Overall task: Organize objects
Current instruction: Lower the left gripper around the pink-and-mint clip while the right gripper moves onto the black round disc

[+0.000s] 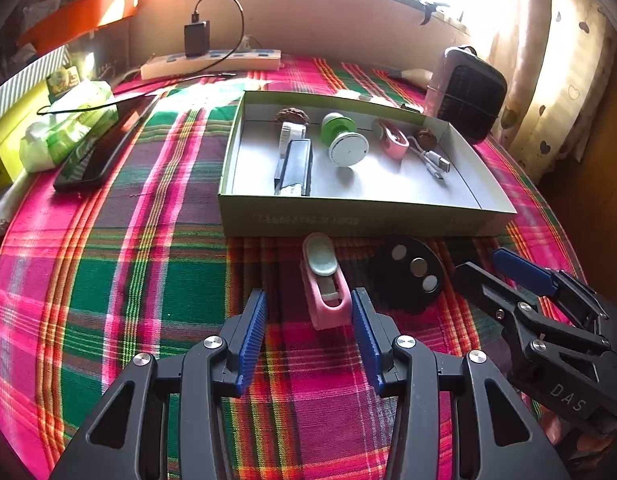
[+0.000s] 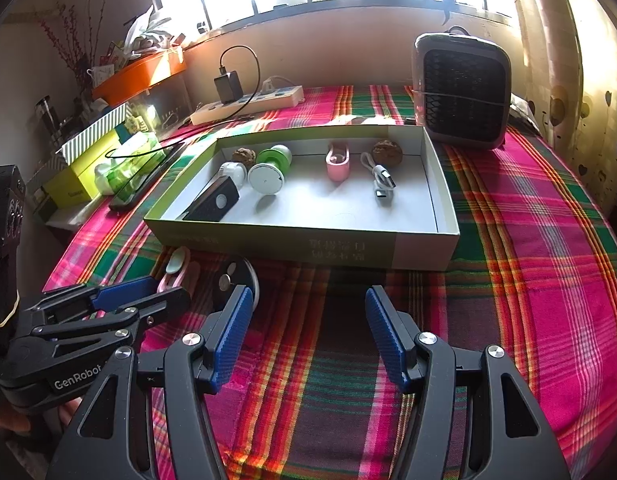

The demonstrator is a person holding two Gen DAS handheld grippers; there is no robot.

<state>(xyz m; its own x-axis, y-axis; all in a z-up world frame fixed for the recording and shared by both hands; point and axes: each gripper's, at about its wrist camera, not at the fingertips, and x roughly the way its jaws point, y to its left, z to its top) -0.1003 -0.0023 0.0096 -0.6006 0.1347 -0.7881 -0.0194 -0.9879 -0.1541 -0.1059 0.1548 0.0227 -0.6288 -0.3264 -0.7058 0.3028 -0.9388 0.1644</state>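
A shallow green cardboard box [image 1: 348, 216] [image 2: 308, 244] lies on the plaid cloth. It holds a black device [image 1: 294, 166], a green-and-white round gadget [image 1: 342, 140], a pink clip [image 1: 392, 140], a white USB cable [image 1: 436, 162] and two walnuts. In front of the box lie a pink holder with a pale green pad [image 1: 324, 280] [image 2: 176, 270] and a black disc with three silver dots [image 1: 412, 276] [image 2: 234, 276]. My left gripper [image 1: 308, 332] is open, its jaws on either side of the pink holder's near end. My right gripper [image 2: 308, 336] is open and empty over bare cloth.
A black fan heater [image 2: 462, 90] stands behind the box at the right. A power strip with a charger [image 2: 248, 100] lies at the back. A phone [image 1: 96, 152], tissue packs [image 1: 64, 132] and yellow boxes sit at the left. A curtain hangs at the right.
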